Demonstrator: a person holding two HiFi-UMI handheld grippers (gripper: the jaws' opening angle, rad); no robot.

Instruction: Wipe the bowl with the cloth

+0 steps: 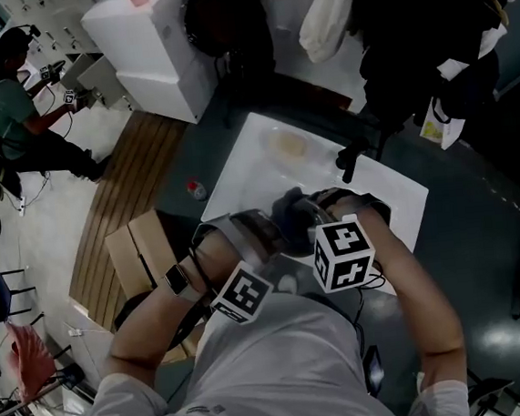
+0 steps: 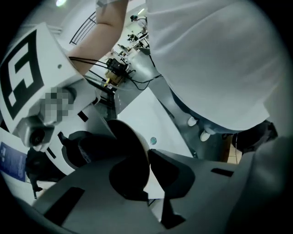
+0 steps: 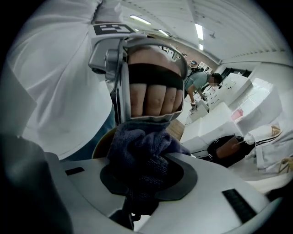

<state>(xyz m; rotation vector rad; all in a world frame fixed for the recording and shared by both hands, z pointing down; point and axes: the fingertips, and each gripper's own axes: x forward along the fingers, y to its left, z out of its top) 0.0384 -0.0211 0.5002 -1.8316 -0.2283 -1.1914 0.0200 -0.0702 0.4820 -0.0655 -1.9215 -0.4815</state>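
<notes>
Fingers [image 2: 171, 172] of the left gripper [image 2: 149, 161] are closed on the rim of the bowl [image 2: 130, 148], which is held tilted close to the person's white shirt [image 2: 215, 64]. The dark cloth [image 3: 142, 153] is clamped between the right gripper's [image 3: 149, 177] narrow jaws and bunched against the bowl's tan edge, just below the left hand [image 3: 151, 97]. Beneath both, a white tabletop [image 1: 255, 153] is seen. Farther off, white boxes [image 1: 149, 49] and another person [image 1: 12, 98] are visible.
</notes>
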